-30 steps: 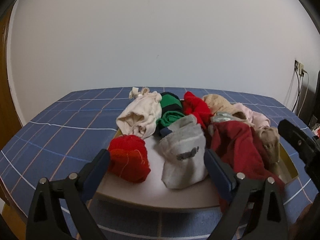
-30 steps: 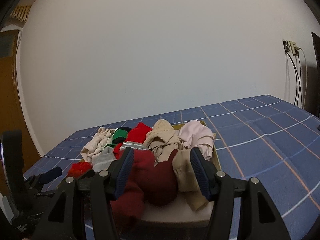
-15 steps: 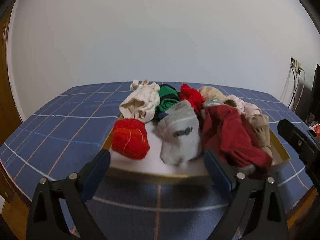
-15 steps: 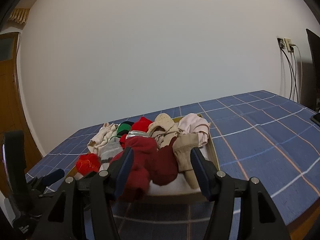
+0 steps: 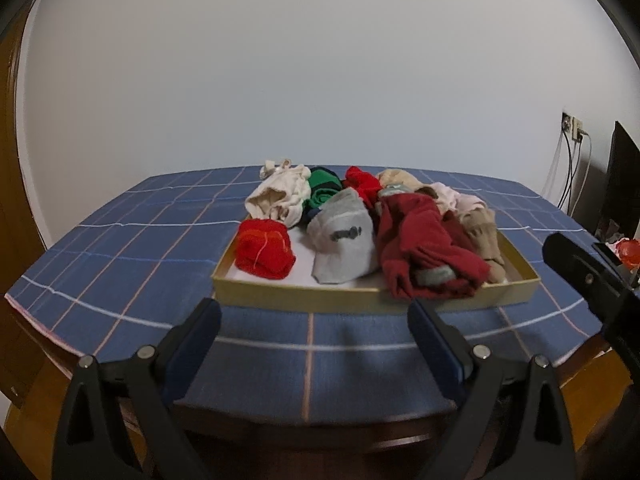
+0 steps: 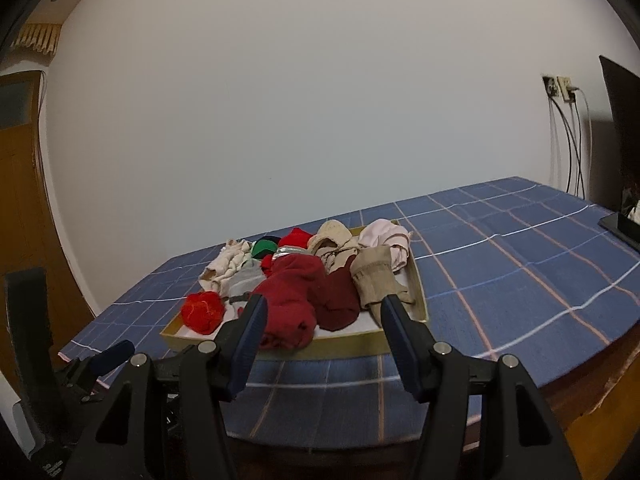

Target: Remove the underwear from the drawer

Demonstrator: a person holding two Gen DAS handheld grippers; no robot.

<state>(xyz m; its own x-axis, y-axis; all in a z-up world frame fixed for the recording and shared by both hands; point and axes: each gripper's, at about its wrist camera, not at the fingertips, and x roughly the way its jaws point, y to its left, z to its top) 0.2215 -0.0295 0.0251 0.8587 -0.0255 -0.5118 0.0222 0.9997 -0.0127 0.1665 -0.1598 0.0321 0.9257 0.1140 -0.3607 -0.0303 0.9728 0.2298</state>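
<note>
Both tongs, left [image 5: 314, 322] and right [image 6: 322, 320], hang spread and empty short of the drawer [image 5: 360, 298] on the table [image 5: 120, 248], underwear [image 5: 424, 248] heaped inside, likely squaring up for a reach.

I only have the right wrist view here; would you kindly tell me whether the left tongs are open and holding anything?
Observer: The left tongs are open and empty, just short of the shallow yellow cardboard tray.
Operator: Thank you. What lies between the bright red knitted bundle and the dark red garment? My view hides most of it.
Observer: A light grey cloth piece with a dark printed mark lies there, touching the dark red garment and apart from the bundle.
Operator: Is anything at the far right that I miss?
Observer: A small shiny red-orange object, too unclear to identify.
</note>
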